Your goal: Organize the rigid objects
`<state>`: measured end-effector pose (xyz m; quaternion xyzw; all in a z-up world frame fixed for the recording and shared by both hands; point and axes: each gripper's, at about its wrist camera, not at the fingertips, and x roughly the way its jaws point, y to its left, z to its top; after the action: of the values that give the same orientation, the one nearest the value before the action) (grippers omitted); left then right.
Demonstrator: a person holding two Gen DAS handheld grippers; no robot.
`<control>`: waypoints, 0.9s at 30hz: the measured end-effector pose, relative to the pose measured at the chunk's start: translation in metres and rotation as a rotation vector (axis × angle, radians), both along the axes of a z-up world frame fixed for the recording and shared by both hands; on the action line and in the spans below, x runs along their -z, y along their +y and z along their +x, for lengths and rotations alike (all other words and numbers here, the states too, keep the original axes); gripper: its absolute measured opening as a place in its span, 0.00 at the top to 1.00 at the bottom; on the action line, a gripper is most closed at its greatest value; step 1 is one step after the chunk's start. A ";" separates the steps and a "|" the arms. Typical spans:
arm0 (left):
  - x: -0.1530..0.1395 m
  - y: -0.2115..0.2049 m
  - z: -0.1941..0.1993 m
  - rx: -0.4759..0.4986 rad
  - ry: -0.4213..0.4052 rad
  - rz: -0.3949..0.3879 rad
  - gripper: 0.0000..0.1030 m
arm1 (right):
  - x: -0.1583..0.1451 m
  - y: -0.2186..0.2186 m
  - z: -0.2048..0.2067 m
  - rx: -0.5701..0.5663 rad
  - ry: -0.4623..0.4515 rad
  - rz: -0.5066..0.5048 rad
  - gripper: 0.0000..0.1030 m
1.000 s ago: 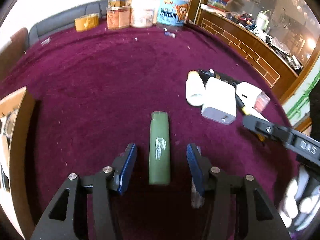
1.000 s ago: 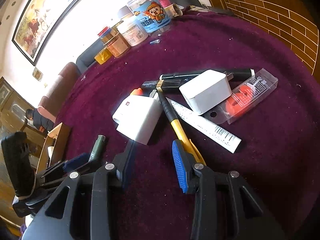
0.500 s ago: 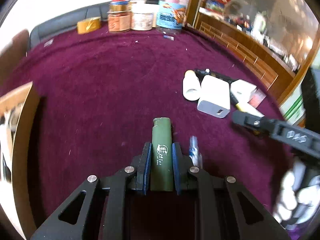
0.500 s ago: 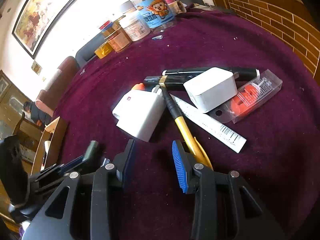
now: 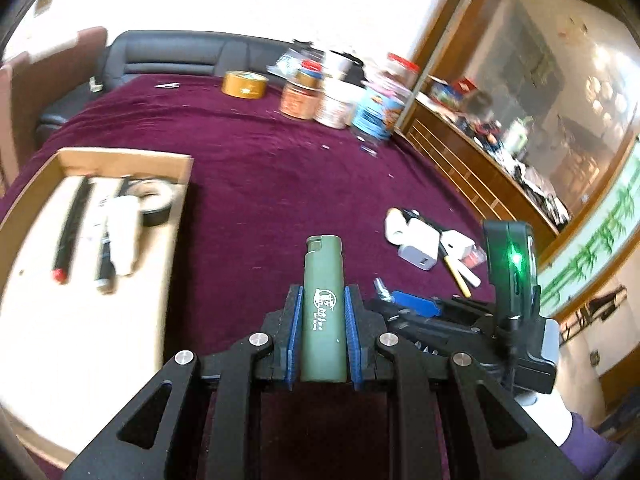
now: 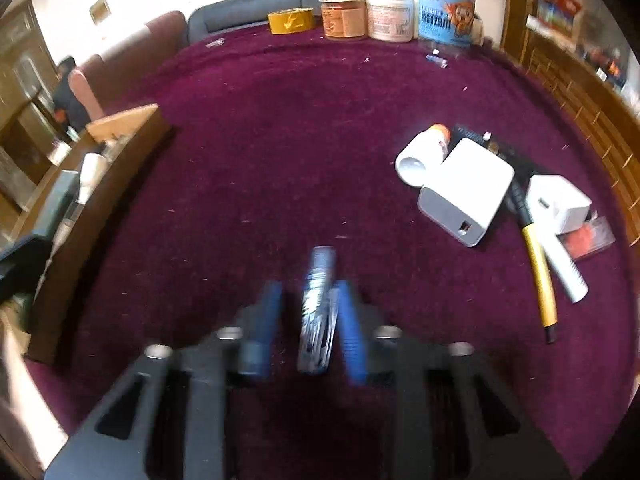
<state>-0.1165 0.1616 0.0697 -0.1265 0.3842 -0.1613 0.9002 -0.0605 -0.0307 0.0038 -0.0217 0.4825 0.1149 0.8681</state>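
Observation:
My left gripper (image 5: 323, 312) is shut on a green lighter (image 5: 322, 304) and holds it above the purple tablecloth, beside a shallow cardboard box (image 5: 176, 160) on the left that holds pens and a tape roll. My right gripper (image 6: 308, 300) shows blurred, with a small clear, silvery object (image 6: 318, 304) lying between its blue pads (image 6: 348, 320), close to the right one; a gap remains on the left. The right gripper also shows in the left wrist view (image 5: 416, 304). A pile lies at the right: white charger (image 6: 468, 196), white bottle (image 6: 422, 154), yellow pen (image 6: 540, 264), white tube (image 6: 566, 264).
Jars and a yellow tape roll (image 6: 290, 20) stand at the table's far edge. The cardboard box (image 6: 100, 168) sits at the left in the right wrist view. A wooden ledge (image 5: 480, 168) borders the table's right side. A sofa (image 5: 168, 60) lies behind.
My left gripper closed on the green lighter, lifted it and swung left toward the cardboard box. My right gripper moved left from the pile to the small clear object.

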 end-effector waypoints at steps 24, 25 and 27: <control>0.030 0.179 0.069 -0.316 0.139 0.142 0.84 | -0.055 0.124 0.022 -0.295 0.104 0.377 0.87; 0.034 0.183 0.075 -0.325 0.155 0.142 0.84 | -0.052 0.134 0.025 -0.308 0.123 0.384 0.87; 0.040 0.193 0.083 -0.336 0.178 0.138 0.84 | -0.046 0.150 0.030 -0.328 0.155 0.397 0.87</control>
<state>-0.0336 0.3541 0.0293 -0.1406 0.4461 0.0297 0.8834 -0.0307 0.1195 0.0498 0.0801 0.5057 0.3477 0.7855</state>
